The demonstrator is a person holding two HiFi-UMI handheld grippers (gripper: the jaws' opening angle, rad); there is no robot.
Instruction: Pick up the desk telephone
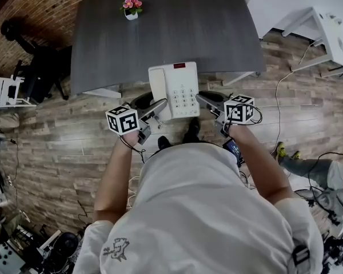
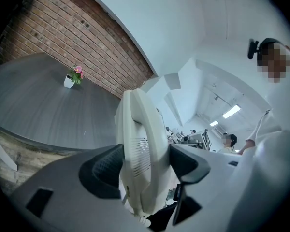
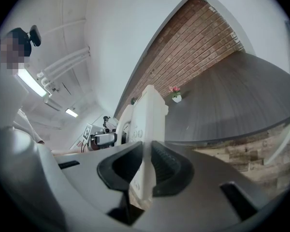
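A white desk telephone [image 1: 175, 90] with keypad and handset hangs in the air just off the near edge of the dark grey table [image 1: 160, 33], held between both grippers. My left gripper [image 1: 156, 108] is shut on the telephone's left side, where the handset [image 2: 140, 149] sits between its black pads. My right gripper [image 1: 201, 100] is shut on the thin right edge of the telephone [image 3: 146, 144]. In the head view the phone's lower corners are hidden behind the jaws.
A small white pot of pink flowers [image 1: 131, 9] stands at the far side of the table. A dark chair [image 1: 37, 67] is at the left, white furniture [image 1: 331, 33] at the right. Cables [image 1: 280, 101] run over the wooden floor. Another person [image 2: 229, 141] is seen far off.
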